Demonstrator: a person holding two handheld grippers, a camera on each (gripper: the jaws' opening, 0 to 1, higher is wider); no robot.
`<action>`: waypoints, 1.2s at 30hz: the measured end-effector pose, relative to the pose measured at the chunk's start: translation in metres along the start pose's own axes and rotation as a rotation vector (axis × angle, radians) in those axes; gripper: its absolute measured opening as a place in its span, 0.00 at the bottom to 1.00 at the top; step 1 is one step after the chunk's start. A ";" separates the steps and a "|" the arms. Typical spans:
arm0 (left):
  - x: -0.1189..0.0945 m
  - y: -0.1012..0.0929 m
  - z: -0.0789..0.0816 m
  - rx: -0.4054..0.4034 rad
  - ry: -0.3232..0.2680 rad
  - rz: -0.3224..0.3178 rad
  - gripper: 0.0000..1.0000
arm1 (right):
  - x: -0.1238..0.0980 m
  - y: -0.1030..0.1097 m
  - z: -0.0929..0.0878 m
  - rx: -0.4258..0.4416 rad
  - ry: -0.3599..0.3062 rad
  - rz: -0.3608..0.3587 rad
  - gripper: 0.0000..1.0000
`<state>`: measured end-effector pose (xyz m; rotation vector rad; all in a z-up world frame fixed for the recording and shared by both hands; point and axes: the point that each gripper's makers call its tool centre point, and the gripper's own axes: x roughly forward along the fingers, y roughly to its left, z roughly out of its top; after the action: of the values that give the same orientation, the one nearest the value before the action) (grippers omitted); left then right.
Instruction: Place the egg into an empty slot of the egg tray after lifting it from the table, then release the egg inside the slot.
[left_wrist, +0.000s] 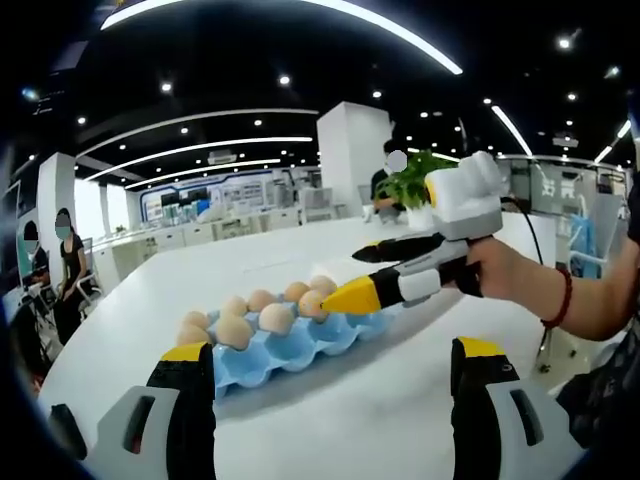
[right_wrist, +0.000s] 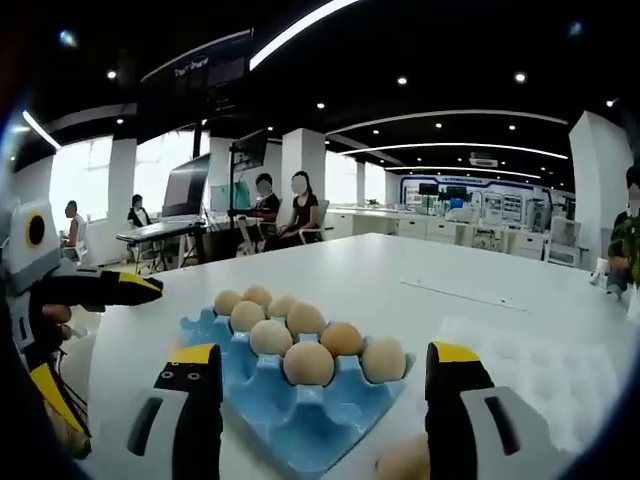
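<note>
- Blue tray (right_wrist: 300, 420) on the white table (right_wrist: 450, 270), seen from the right gripper view; eggs in its far rows, near slots bare; same tray (left_wrist: 290, 350) in the left gripper view, with its bare slots along the near edge
- One loose egg (right_wrist: 408, 462) on the table just beside the tray's near corner, close to the right jaw at the bottom of that view; partly cut off there; likely the one to lift
- Right gripper (right_wrist: 315, 385) with jaws spread wide, nothing between them; also seen in the left gripper view as a yellow-tipped gripper (left_wrist: 365, 270) held above the tray's far end, jaws apart
- Left gripper (left_wrist: 330, 370) spread as well, empty, hanging short of the tray's near edge
- Step in hand, as judged: reaching for the loose egg; not yet gripped
- To do well: swing right and down until the egg sits midway between the jaws; square the jaws to its long sides; close gently, enough to hold and no more, shell being brittle and round; lift straight up before crossing to a bare near slot; lower fully into the cup before opening
- Risk: nudging the egg into a roll, or knocking the tray's corner on the approach
</note>
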<state>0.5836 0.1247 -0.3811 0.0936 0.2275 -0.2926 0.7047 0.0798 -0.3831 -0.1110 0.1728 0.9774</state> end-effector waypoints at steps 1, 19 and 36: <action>0.000 -0.001 0.000 -0.001 0.000 -0.001 1.00 | -0.001 -0.002 0.000 0.002 -0.001 -0.002 0.87; 0.002 0.005 0.002 0.006 0.000 0.014 1.00 | -0.023 -0.050 -0.007 0.023 0.017 -0.114 0.86; 0.006 0.015 0.003 0.012 0.006 0.021 1.00 | -0.051 -0.086 -0.021 0.024 0.041 -0.224 0.85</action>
<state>0.5938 0.1369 -0.3788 0.1083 0.2301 -0.2725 0.7458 -0.0129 -0.3928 -0.1260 0.2049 0.7499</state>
